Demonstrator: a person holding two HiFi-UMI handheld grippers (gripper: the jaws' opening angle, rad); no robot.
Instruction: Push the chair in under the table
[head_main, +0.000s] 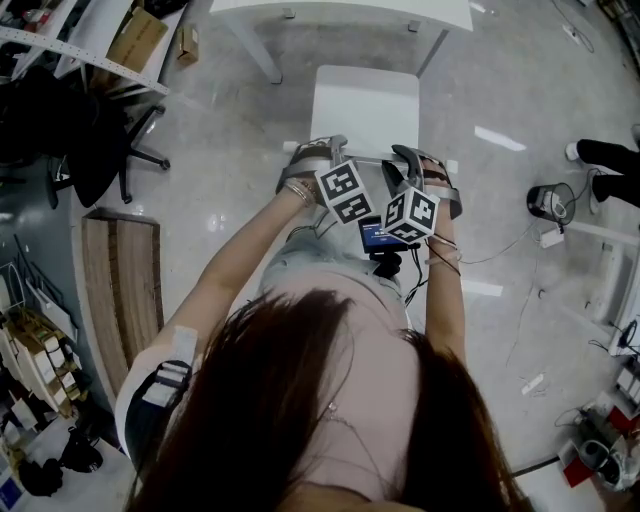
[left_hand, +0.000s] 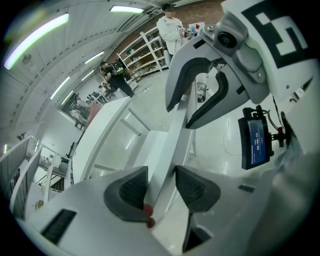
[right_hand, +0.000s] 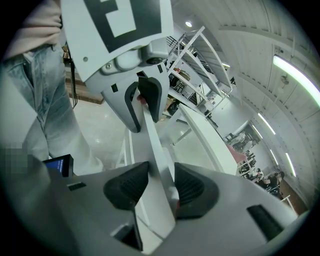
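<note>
Broadly, a pale glossy floor (head_main: 230, 150) fills the head view, with a white table (head_main: 340, 12) along its top edge and a white chair (head_main: 365, 105) standing just in front of it, roughly in line with the gap between the table's legs. The seat seems to lie short of the tabletop's near edge rather than under it, though the steep angle makes that hard to judge. A person (head_main: 330, 400) stands right behind the chair with both arms stretched forward to its back. The left gripper (head_main: 322, 148) sits on the left end of the back's top edge. Its own view shows its jaws (left_hand: 161, 187) set wide, with the white slab of the back (left_hand: 167, 150) clamped between the dark pads. The right gripper (head_main: 410, 158) holds the right end of that edge. Its jaws (right_hand: 161, 185) stand equally wide, pads pressed on the slab (right_hand: 155, 145). A black office chair (head_main: 90, 140) and a wooden panel (head_main: 125, 290) lie well off to the left. A small lit screen (head_main: 380, 237) hangs just below the two grippers.
</note>
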